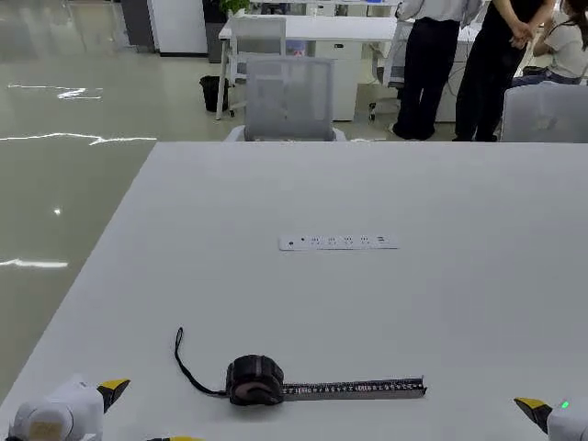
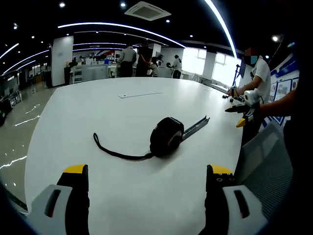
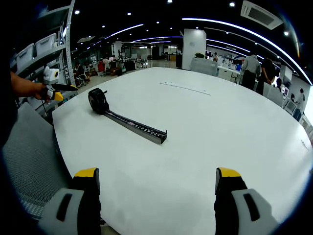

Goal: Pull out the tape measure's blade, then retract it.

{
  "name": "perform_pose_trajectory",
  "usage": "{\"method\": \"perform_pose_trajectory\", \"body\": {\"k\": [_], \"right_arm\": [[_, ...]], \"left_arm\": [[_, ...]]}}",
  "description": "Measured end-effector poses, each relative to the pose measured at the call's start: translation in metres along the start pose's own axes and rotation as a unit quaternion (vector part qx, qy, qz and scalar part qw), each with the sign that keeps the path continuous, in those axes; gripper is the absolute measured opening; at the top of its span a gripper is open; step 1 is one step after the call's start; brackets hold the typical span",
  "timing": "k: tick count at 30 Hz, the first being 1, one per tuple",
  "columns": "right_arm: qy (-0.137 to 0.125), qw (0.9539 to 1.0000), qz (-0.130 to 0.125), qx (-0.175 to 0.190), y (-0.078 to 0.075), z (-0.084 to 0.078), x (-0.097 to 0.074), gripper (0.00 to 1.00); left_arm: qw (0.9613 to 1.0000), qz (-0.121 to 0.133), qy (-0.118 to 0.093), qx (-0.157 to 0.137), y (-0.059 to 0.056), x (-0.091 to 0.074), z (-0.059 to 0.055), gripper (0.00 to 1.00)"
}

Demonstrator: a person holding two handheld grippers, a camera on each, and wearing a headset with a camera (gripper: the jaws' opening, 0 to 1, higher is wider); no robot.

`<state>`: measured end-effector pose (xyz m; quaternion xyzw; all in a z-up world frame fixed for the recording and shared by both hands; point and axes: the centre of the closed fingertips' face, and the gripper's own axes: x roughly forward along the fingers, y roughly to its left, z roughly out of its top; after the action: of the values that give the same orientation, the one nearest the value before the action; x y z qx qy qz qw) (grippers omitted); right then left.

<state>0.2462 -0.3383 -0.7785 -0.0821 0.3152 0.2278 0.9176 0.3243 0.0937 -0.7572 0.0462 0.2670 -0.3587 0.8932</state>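
A black tape measure [image 1: 254,379] lies on the white table near the front edge, its blade [image 1: 354,389] pulled out to the right and lying flat. A black wrist strap [image 1: 186,363] trails off its left side. The left gripper view has the case [image 2: 167,136] ahead of my open left gripper [image 2: 146,178], and the blade [image 2: 195,128] points away to the right. My open right gripper [image 3: 159,180] faces the blade's end [image 3: 161,135], with the case [image 3: 98,100] further off. Both grippers sit at the table's front corners, left [image 1: 112,392] and right [image 1: 533,411], clear of the tape.
A white power strip [image 1: 338,243] lies mid-table. A grey mesh chair [image 1: 289,98] stands at the far edge, another chair [image 1: 545,112] at the far right. Several people [image 1: 432,55] stand beyond the table.
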Motion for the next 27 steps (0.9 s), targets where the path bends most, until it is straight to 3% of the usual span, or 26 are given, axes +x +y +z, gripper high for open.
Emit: {"method": "perform_pose_trajectory", "body": {"k": [2,4,9,16,27], "right_arm": [[0.001,1.0,0.0,0.001,0.002,-0.001,-0.001,1.0],[0.0,1.0,0.0,0.004,0.002,-0.003,-0.001,1.0],[-0.002,0.9999,-0.001,0.01,0.004,-0.006,0.0,1.0],[0.001,0.9999,0.003,0.011,0.01,-0.01,0.001,1.0],[0.001,0.9999,-0.001,0.01,0.015,-0.016,-0.004,1.0]], "left_arm": [[0.9999,0.009,0.011,-0.001,0.002,-0.001,-0.005,0.99],[0.9999,0.008,0.002,-0.015,-0.001,-0.002,-0.003,0.99],[0.9999,0.005,0.003,-0.012,-0.008,-0.003,-0.005,0.99],[0.9995,0.009,-0.001,-0.03,-0.002,0.0,-0.011,0.99],[0.9995,0.006,0.0,-0.032,-0.007,-0.003,-0.012,0.99]]}}
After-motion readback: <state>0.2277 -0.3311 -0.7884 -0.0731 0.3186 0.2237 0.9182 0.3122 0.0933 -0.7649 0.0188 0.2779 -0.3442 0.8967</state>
